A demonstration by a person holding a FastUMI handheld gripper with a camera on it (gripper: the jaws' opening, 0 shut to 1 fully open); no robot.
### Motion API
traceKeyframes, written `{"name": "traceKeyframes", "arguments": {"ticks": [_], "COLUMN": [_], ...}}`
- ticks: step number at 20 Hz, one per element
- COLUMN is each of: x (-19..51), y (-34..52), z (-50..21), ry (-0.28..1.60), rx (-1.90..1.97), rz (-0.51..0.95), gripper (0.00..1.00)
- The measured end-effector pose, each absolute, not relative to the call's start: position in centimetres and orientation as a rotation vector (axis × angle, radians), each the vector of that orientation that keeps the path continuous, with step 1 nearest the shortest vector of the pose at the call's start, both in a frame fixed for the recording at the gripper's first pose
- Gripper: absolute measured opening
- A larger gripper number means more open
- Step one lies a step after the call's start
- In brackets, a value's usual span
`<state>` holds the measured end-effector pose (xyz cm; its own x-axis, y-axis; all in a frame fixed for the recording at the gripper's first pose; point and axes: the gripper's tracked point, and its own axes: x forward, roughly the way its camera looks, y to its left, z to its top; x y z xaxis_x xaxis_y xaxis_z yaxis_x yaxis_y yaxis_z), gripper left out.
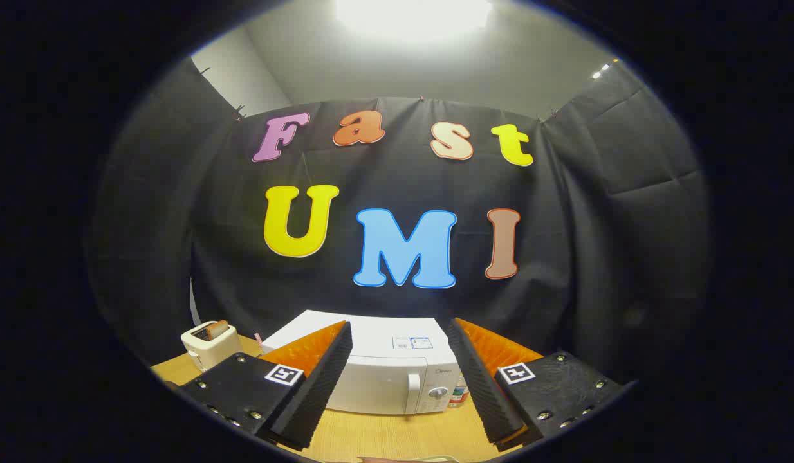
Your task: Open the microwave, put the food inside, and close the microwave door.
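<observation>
Sitting closed beyond the wide-open, empty gripper [400, 386], framed between its 2 fingers: microwave [371, 376].

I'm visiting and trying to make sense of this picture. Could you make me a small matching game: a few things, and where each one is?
Things:
1. microwave
2. toaster
3. small bottle
4. claw

Places or states:
A. beside the microwave's dial end
B. beyond the fingers, door closed
C. open, holding nothing
D. on the table beside the microwave's door end

Pairs: 1-B, 2-D, 3-A, 4-C
</observation>
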<state>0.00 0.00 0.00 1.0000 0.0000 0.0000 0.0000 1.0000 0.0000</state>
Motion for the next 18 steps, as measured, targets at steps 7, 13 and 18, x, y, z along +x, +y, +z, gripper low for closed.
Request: {"name": "traceKeyframes", "arguments": {"ticks": [7,13,18], "x": [0.0,0.1,0.5], "y": [0.2,0.4,0.4], "z": [-0.3,-0.9,-1.7], "ry": [0.002,0.007,0.010], "rx": [0.001,-0.004,-0.005], "rz": [0.005,0.008,0.009], "gripper": [0.95,0.95,0.95]}}
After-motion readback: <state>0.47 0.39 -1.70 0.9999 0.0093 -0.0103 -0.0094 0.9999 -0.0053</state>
